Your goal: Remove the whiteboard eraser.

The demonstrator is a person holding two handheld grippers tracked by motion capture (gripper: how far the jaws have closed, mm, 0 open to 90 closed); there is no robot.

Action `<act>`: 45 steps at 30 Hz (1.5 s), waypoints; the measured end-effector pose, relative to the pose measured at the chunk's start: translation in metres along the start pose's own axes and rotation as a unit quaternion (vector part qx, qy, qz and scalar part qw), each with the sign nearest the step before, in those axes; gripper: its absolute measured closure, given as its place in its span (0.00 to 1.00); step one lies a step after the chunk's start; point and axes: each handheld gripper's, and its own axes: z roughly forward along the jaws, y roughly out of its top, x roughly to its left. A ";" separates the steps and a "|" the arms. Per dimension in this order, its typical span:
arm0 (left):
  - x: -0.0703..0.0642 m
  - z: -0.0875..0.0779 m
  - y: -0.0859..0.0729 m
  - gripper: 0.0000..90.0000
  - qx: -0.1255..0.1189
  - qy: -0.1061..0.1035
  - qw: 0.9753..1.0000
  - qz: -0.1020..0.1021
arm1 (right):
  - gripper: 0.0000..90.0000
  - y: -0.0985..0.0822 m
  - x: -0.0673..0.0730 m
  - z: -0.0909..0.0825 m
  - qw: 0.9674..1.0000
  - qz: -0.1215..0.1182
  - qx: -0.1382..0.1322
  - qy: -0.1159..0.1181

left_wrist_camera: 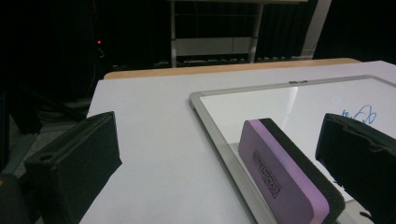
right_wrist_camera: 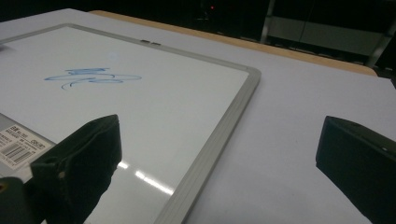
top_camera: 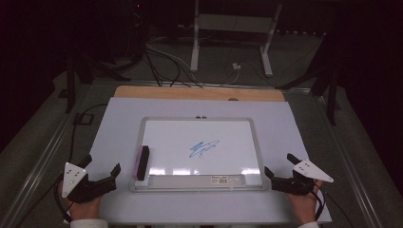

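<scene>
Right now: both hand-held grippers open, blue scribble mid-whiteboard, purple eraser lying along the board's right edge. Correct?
Not quite: the purple eraser lies along the whiteboard's left edge, near the left hand-held gripper, as the high view shows. The rest holds: the blue scribble sits mid-board, and the right hand-held gripper is open too.

Eraser point(left_wrist_camera: 280, 175): small black printed label on purple face, characters too blurred to read. Whiteboard point(right_wrist_camera: 154, 116): barcode sticker point(right_wrist_camera: 18, 145) at lower frame, print illegible; blue scribble point(right_wrist_camera: 91, 77), no legible word

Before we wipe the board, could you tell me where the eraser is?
The purple eraser stands on edge along the whiteboard's left side, near the left gripper.
</scene>
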 end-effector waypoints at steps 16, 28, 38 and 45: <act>0.002 -0.002 0.005 0.01 0.004 -0.003 1.000 -0.022 | 0.01 0.000 0.000 0.000 1.000 0.002 -0.002 -0.003; -0.004 0.008 0.018 0.01 0.037 -0.018 0.999 -0.014 | 0.01 0.000 0.002 -0.001 1.000 -0.002 0.004 -0.006; -0.004 0.021 0.021 0.01 0.060 -0.033 0.997 -0.025 | 0.01 -0.001 0.002 0.000 1.000 -0.005 0.009 -0.006; -0.004 0.028 0.021 0.01 0.070 -0.039 0.996 -0.039 | 0.01 -0.001 0.003 0.000 1.000 -0.005 0.013 -0.008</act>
